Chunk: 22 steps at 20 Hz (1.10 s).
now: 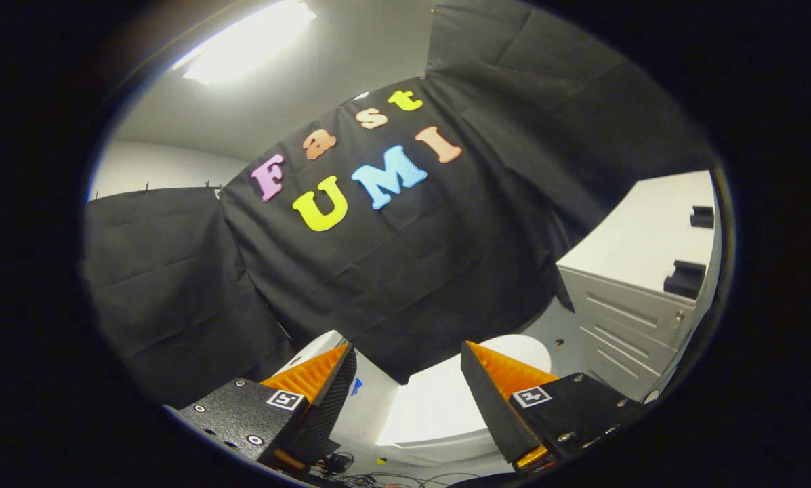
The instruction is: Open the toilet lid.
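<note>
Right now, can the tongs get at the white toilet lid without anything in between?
Probably yes. The tongs are open, and the closed white toilet lid lies just beyond and below the fingertips with nothing between. The black cloth wall hangs close behind it.

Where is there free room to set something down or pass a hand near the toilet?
The white cabinet's top is mostly bare, with two dark blocks along its far side. The toilet lid, down, shows bare between the open gripper fingers. Floor between toilet and cabinet looks open. Below the fingers, cables crowd the floor.
</note>
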Motion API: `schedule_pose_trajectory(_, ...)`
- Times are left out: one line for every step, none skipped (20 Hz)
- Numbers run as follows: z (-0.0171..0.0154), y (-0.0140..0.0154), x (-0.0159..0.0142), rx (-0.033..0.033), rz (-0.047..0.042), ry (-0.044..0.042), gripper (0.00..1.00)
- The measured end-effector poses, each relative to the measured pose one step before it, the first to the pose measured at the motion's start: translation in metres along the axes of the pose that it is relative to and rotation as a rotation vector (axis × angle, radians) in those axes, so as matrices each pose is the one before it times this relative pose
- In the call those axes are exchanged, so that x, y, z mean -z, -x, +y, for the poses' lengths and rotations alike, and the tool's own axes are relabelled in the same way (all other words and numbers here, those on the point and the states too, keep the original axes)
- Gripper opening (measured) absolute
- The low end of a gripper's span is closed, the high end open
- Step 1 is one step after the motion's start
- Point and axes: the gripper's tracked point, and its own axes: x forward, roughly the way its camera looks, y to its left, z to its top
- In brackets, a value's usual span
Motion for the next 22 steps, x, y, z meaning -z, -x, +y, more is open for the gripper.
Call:
schedule_pose_trajectory(-0.01133, -0.00446, 0.01233, 0.02128, 0.01502, -0.03095, 0.96)
schedule_pose_trajectory(-0.01010, -0.00411, 0.01281, 0.01747, 0.01937, -0.02792, 0.96)
schedule_pose_trajectory(-0.00991, -0.00420, 0.01099, 0.02055, 0.01470, -0.02217, 0.96)
schedule_pose_trajectory(-0.01090, -0.00368, 0.01096, 0.01986, 0.01457, -0.01655, 0.96)
schedule_pose_trajectory(-0.00917, -0.00449, 0.00992, 0.01654, 0.01832, -0.01401, 0.96)
schedule_pose_trajectory(-0.00615, -0.00506, 0.00938, 0.00478, 0.01335, -0.01167, 0.96)
schedule_pose_trajectory(-0.00639, -0.00554, 0.00717, 0.00878, 0.01425, -0.01042, 0.96)
schedule_pose_trajectory(-0.00770, -0.00637, 0.00966, 0.00943, 0.01685, -0.01136, 0.96)
schedule_pose_trajectory(-0.00815, -0.00554, 0.00774, 0.01156, 0.01679, -0.01011, 0.96)
schedule_pose_trajectory(-0.00971, -0.00520, 0.00809, 0.01535, 0.01797, -0.01029, 0.96)
schedule_pose_trajectory(-0.00946, -0.00493, 0.00728, 0.01464, 0.01784, -0.01455, 0.96)
schedule_pose_trajectory(-0.00996, -0.00483, 0.00884, 0.01408, 0.01772, -0.01819, 0.96)
schedule_pose_trajectory(-0.00928, -0.00265, 0.00714, 0.01360, 0.01636, -0.01824, 0.95)
schedule_pose_trajectory(-0.00668, -0.00415, 0.00713, 0.01391, 0.01481, -0.01597, 0.95)
schedule_pose_trajectory(-0.00660, -0.00644, 0.00453, 0.01451, 0.01820, -0.01189, 0.95)
schedule_pose_trajectory(-0.00675, -0.00493, 0.00544, 0.00967, 0.01713, -0.01038, 0.95)
schedule_pose_trajectory(-0.00508, -0.00547, 0.00149, 0.00534, 0.00831, -0.01150, 0.95)
schedule_pose_trajectory(-0.00647, -0.00250, 0.00371, 0.00627, 0.00912, -0.01150, 0.95)
schedule_pose_trajectory(-0.00792, -0.00272, 0.00250, 0.01068, 0.00907, -0.01313, 0.95)
schedule_pose_trajectory(-0.00988, -0.00264, 0.00196, 0.01040, 0.00555, -0.01587, 0.95)
schedule_pose_trajectory(-0.00894, -0.00243, 0.00118, 0.01062, 0.00431, -0.01975, 0.95)
schedule_pose_trajectory(-0.00786, -0.00275, 0.00270, 0.00913, 0.00466, -0.02177, 0.95)
